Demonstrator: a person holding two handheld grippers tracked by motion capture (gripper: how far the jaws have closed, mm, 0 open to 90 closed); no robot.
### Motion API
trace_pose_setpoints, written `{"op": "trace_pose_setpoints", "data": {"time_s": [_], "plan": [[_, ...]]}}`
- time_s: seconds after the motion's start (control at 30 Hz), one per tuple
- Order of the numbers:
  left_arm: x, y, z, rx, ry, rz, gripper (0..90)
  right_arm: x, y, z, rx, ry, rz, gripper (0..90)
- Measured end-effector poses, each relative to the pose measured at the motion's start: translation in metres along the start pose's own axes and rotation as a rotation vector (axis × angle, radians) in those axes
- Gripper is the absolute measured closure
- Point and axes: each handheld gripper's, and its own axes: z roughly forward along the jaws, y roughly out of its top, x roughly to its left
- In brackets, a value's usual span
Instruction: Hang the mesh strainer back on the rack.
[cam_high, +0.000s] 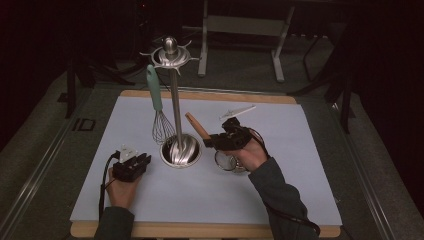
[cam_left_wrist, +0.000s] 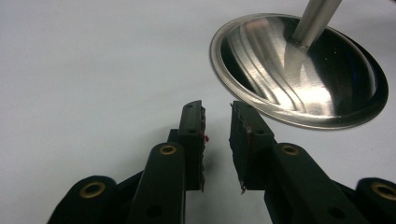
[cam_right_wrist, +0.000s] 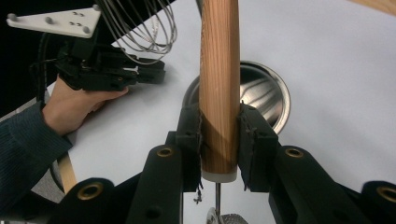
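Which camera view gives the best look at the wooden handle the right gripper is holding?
The right gripper view: the wooden handle stands large between the jaws, both pressing on it. The high view shows it small, slanting up from the right gripper.

Premises: a recording lab or test room, not a home kitchen. The tabletop is a wooden board under a plain pale sheet, lit against dark surroundings. Grey carpeted floor lies around it. Metal frame legs stand behind. Kitchen items, a steel utensil stand and a whisk, are laid out as test props.
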Motion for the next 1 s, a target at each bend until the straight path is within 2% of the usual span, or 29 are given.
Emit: {"op": "trace_pose_setpoints", "data": {"time_s": [0.13,0.23,0.27,0.4,0.63,1.0], "plan": [[0.0,0.0,0.0,-0.001,-0.001,0.001,74.9,0.003,0.001,-0.002,-0.011,0.006,-0.019,72.5],[0.0,0.0,0.0,0.0,-0.001,0.001,74.9,0.006,0.001,-0.005,-0.027,0.022,-0.03,72.5],[0.0,0.0,0.0,0.0,-0.001,0.001,74.9,0.009,0.002,-0.007,-0.041,0.044,-0.034,72.5],[0.0,0.0,0.0,0.0,0.0,0.001,74.9,0.012,0.005,-0.01,-0.05,0.049,-0.056,72.5],[0.0,0.0,0.0,-0.001,0.001,0.0,74.9,0.019,0.009,-0.022,-0.097,0.099,-0.072,72.5],[-0.001,0.0,0.0,-0.001,0.0,0.001,74.9,0.026,0.017,-0.038,-0.151,0.098,-0.107,72.5]]}}
